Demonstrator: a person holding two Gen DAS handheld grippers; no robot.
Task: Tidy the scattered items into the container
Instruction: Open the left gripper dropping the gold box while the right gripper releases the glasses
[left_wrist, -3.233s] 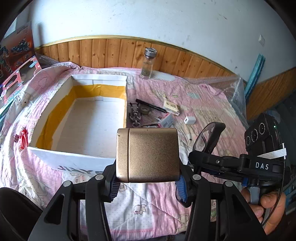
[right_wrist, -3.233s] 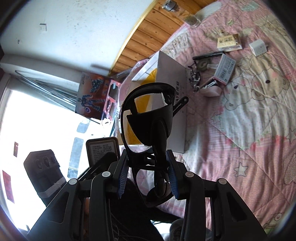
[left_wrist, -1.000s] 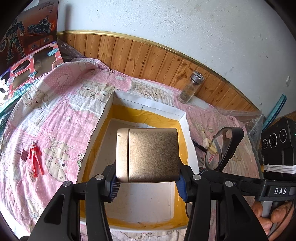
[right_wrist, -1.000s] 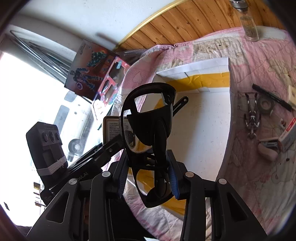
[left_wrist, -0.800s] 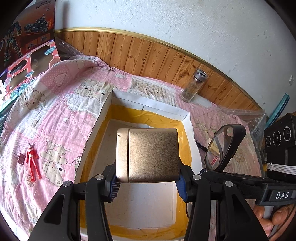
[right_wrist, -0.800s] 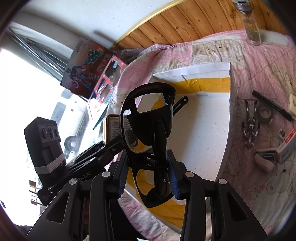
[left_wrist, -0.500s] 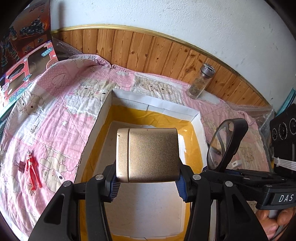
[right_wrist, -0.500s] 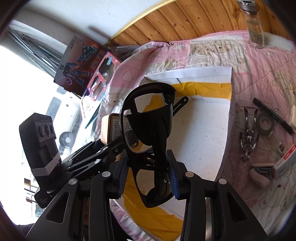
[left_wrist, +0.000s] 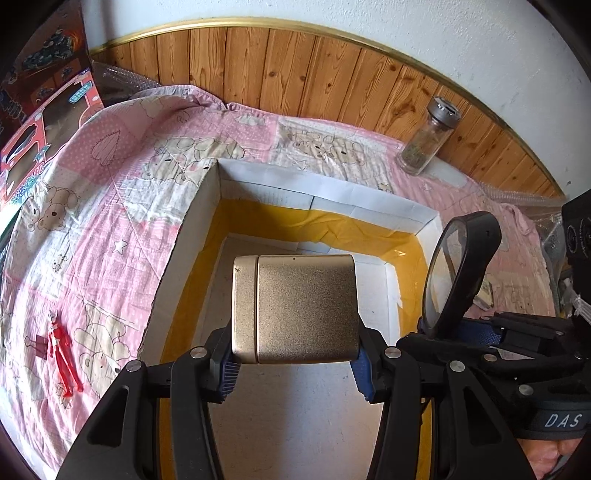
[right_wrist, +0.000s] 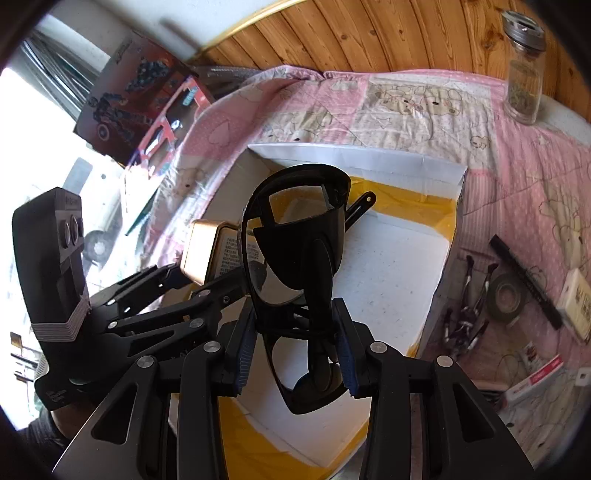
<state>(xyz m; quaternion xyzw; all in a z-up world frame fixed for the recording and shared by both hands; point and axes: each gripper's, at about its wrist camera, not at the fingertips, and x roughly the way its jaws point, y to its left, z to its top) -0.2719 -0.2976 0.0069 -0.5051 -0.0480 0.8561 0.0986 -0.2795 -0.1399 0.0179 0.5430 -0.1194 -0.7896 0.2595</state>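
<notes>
My left gripper (left_wrist: 295, 363) is shut on a gold metal tin (left_wrist: 295, 308), held over the open white box with yellow tape inside (left_wrist: 321, 188). My right gripper (right_wrist: 293, 349) is shut on folded black sunglasses (right_wrist: 299, 258), also above the box (right_wrist: 354, 157). In the left wrist view the sunglasses (left_wrist: 458, 273) stand at the right over the box's right wall. The right wrist view shows the tin (right_wrist: 203, 253) and the left gripper at the left over the box's near-left corner. The box floor shows bare white.
A glass jar with a metal lid (left_wrist: 428, 142) stands by the wooden wall panel. A red toy figure (left_wrist: 61, 349) lies on the pink quilt left of the box. Right of the box lie a black pen (right_wrist: 528, 282), a tape roll (right_wrist: 508, 299), binder clips (right_wrist: 465, 325) and small packets.
Both grippers have moved forward from in front of the box to over its inside, carrying the tin and the sunglasses. Their grips have not changed.
</notes>
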